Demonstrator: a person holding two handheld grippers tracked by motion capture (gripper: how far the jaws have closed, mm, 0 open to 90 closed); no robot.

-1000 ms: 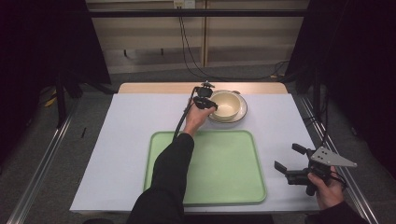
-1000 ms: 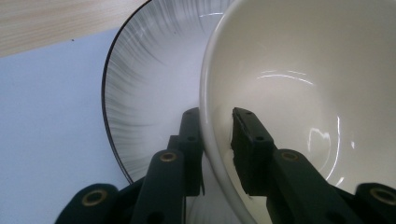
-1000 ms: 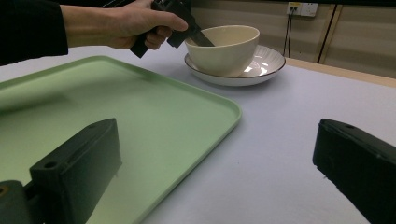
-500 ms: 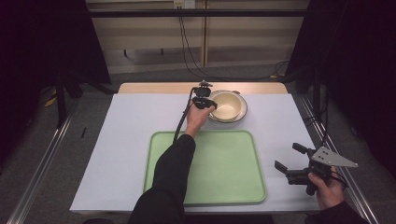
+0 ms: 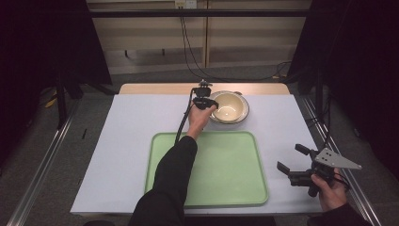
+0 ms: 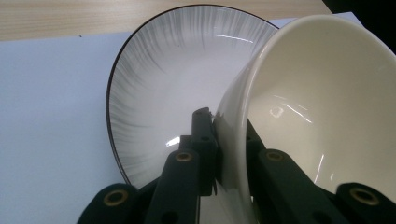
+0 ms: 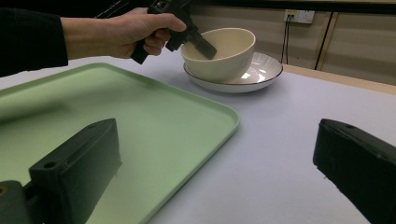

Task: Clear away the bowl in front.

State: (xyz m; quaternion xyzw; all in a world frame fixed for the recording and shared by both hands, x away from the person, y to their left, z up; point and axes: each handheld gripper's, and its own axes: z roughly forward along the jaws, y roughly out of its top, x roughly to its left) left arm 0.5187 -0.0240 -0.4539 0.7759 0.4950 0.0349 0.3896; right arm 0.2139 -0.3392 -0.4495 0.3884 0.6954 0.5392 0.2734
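At upper centre of the high view, the left claw (image 5: 210, 104) is clamped on the cream bowl's (image 6: 322, 107) rim, the bowl resting in a striped plate (image 6: 159, 88). Lower right, the right claw (image 5: 292, 164) hangs spread apart beside the green tray (image 5: 226, 188).

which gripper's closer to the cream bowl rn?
Left. The left gripper is clamped on the cream bowl rim; the right gripper hangs open beside the green tray, well away.
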